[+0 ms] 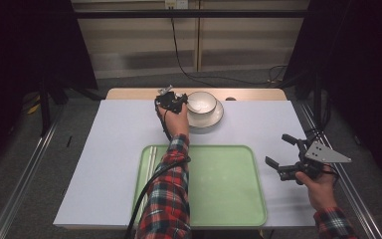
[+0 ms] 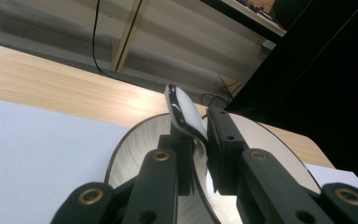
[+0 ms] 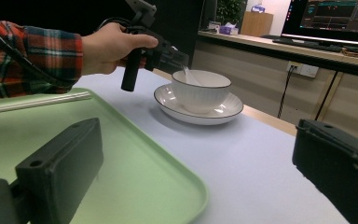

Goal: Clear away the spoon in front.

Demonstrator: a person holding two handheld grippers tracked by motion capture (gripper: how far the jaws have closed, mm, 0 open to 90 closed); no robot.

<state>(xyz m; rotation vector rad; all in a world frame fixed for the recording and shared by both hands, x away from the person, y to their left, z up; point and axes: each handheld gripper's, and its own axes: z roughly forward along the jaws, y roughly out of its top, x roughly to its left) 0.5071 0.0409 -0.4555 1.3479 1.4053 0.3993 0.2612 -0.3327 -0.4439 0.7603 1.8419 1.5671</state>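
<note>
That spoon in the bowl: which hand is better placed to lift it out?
The left. Its gripper is already shut on the spoon handle at the bowl, which sits on the saucer. The right gripper hangs open beside the green tray, far from the bowl.

Bowl (image 1: pixel 201 101) sits on plate (image 1: pixel 215 118) at far edge of my table, w/ spoon (image 3: pixel 189 76) in it. Tray (image 1: pixel 229 184) is nearer me, chopsticks (image 1: pixel 151 158) on its left side.
</note>
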